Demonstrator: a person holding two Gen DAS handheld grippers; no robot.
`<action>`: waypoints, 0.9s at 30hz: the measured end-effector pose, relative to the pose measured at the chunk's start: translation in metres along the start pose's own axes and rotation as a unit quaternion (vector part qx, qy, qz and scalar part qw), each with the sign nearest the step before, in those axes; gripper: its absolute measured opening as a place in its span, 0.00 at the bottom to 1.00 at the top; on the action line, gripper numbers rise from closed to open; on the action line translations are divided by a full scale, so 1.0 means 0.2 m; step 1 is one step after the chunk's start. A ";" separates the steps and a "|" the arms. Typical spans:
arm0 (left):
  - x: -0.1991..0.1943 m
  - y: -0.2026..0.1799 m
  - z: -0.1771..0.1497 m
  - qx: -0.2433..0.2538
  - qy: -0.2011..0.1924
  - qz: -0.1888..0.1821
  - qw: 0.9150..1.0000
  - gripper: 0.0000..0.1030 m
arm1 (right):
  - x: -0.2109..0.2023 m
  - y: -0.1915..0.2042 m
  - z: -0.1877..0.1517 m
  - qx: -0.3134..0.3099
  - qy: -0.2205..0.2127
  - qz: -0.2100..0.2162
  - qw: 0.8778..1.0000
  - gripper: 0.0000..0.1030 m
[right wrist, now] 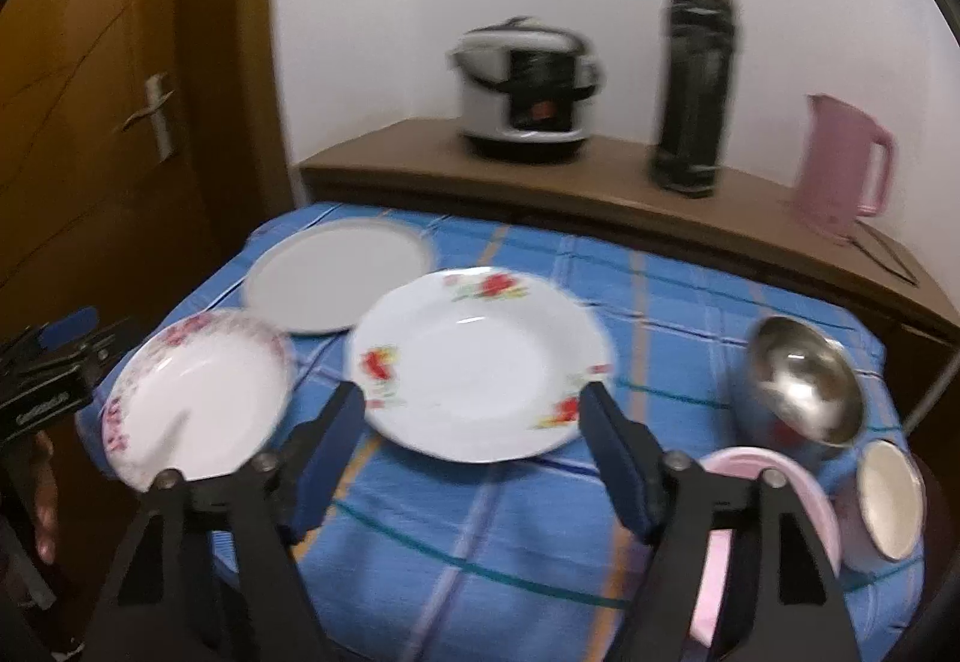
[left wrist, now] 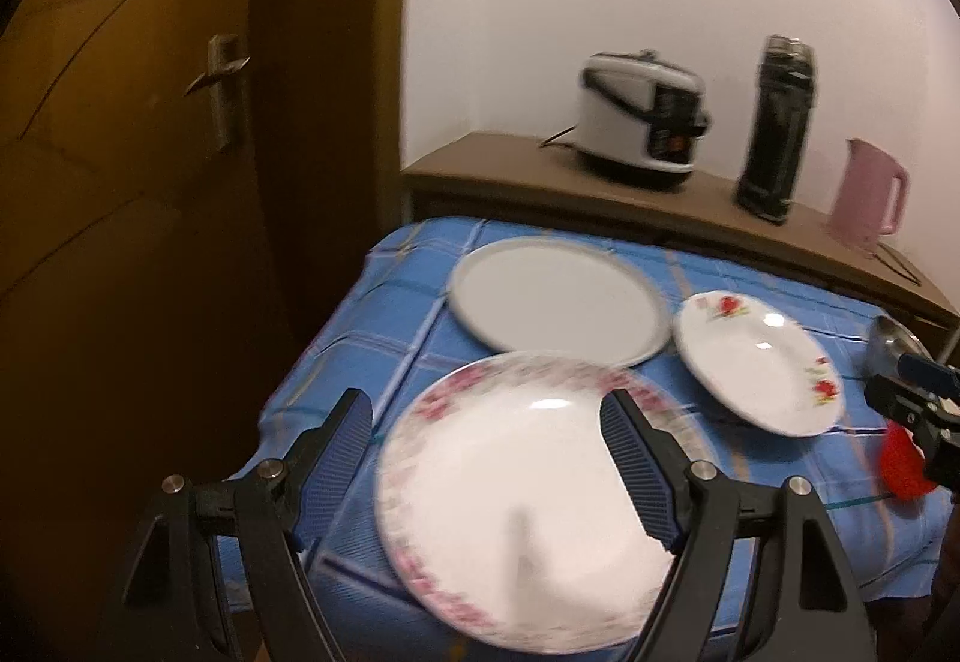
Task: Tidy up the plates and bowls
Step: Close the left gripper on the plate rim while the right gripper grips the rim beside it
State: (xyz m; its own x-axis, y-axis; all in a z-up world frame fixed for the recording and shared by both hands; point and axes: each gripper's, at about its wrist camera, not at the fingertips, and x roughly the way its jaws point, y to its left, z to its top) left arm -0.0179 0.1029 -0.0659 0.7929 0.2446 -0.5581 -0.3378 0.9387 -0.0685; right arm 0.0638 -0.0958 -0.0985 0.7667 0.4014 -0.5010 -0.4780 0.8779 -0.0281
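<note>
Left wrist view shows our left gripper (left wrist: 486, 458) open and empty over the pink-rimmed plate (left wrist: 516, 530) on the tabletop (left wrist: 384, 314); we judge approach, closing on its rim next.

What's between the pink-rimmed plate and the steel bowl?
The red-flowered plate lies between the pink-rimmed plate and the steel bowl, clearest in the right wrist view.

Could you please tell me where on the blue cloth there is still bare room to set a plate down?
Bare cloth shows between the red-flowered plate, the steel bowl and the wooden shelf, and at the near edge before that plate. The left side, with the grey plate and pink-rimmed plate, is crowded.
</note>
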 end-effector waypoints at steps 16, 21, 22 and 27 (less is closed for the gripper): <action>0.12 0.19 -0.10 -0.029 0.033 -0.010 0.999 0.71 | 0.30 0.34 -0.02 -0.046 0.067 0.079 0.994 0.36; 0.16 0.18 -0.12 -0.031 0.052 -0.021 0.998 0.53 | 0.35 0.37 -0.03 -0.050 0.083 0.089 0.991 0.29; 0.16 0.18 -0.13 -0.032 0.054 -0.024 0.998 0.52 | 0.35 0.38 -0.03 -0.051 0.085 0.090 0.991 0.28; 0.17 0.18 -0.15 -0.035 0.058 -0.027 0.997 0.52 | 0.37 0.38 -0.04 -0.051 0.093 0.090 0.990 0.23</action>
State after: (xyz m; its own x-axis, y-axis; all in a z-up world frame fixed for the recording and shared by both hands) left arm -0.0181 0.1377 -0.1112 0.7484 0.1615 -0.6433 -0.3341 0.9297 -0.1553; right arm 0.0813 -0.0005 -0.1446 0.5765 0.4857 -0.6570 -0.6485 0.7612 -0.0063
